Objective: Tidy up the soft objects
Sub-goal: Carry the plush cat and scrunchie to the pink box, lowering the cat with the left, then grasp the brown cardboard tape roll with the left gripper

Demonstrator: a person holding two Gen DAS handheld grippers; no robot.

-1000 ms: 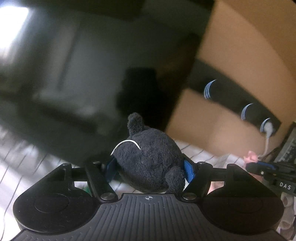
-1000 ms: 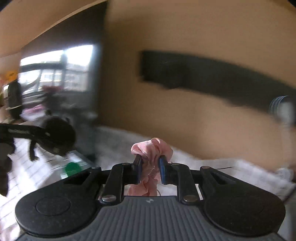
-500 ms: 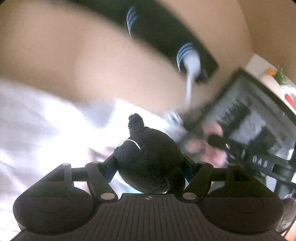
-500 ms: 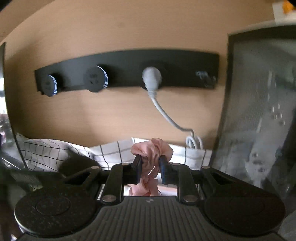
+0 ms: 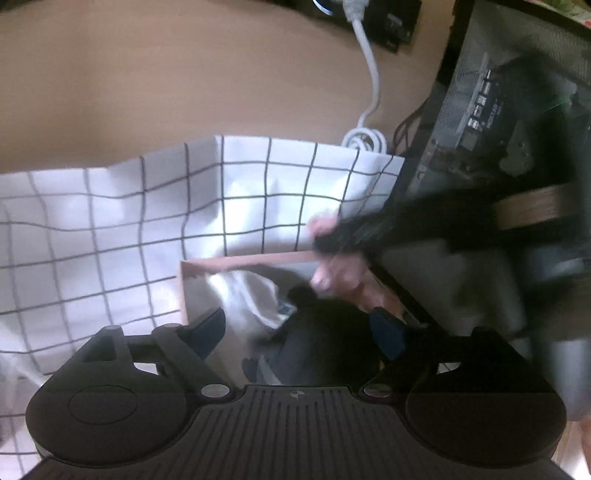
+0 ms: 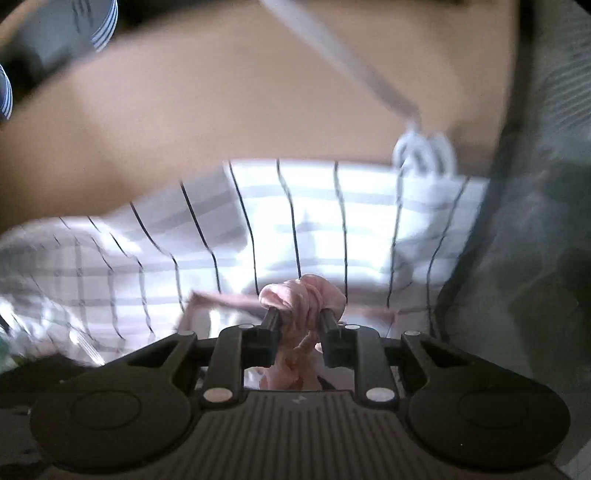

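My left gripper (image 5: 297, 328) hangs over a pink-rimmed box (image 5: 236, 260), and its jaws are opening wide. The black plush toy (image 5: 325, 347) sits low between them, close to the right blue pad (image 5: 384, 332) and clear of the left finger (image 5: 210, 328). A white-grey soft item (image 5: 243, 291) lies in the box. My right gripper (image 6: 298, 319) is shut on a pink scrunchie (image 6: 303, 295), just above the box rim (image 6: 221, 297). In the left wrist view, the right gripper (image 5: 332, 240) shows blurred over the box's far corner.
A white cloth with a black grid (image 5: 110, 229) covers the surface around the box. A coiled white cable (image 5: 364, 142) runs up the tan wall to a black power strip (image 5: 391, 26). A dark mesh-sided computer case (image 5: 498, 129) stands on the right.
Both grippers swung from the room down to the box by the wall. The left jaws spread and the black plush slipped free of the pads. The right gripper kept the scrunchie.
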